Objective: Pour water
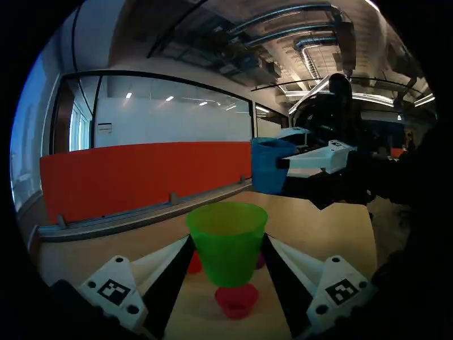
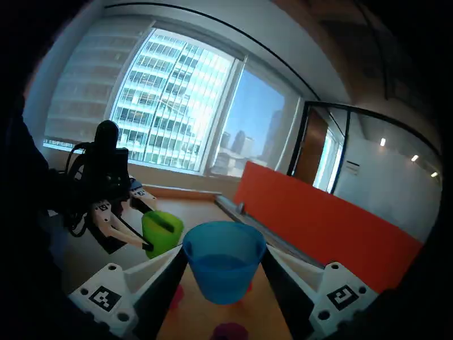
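Note:
In the left gripper view a green cup point(image 1: 229, 242) stands upright between my left gripper's point(image 1: 227, 249) fingers, which are shut on it above the wooden table point(image 1: 317, 226). Farther off to the right, the right gripper point(image 1: 283, 164) holds a blue cup point(image 1: 268, 164) upright. In the right gripper view the blue cup point(image 2: 223, 266), with water in it, is clamped by my right gripper point(image 2: 223, 272). The left gripper point(image 2: 148, 238) with the green cup point(image 2: 161, 231) is seen to the left of it, a little lower.
A small red cup point(image 1: 236, 300) lies on the table under the green one, with other small red and purple pieces point(image 2: 229, 331) nearby. An orange partition point(image 1: 141, 175) with a metal rail runs along the table's far edge. Large windows point(image 2: 164, 107) lie beyond.

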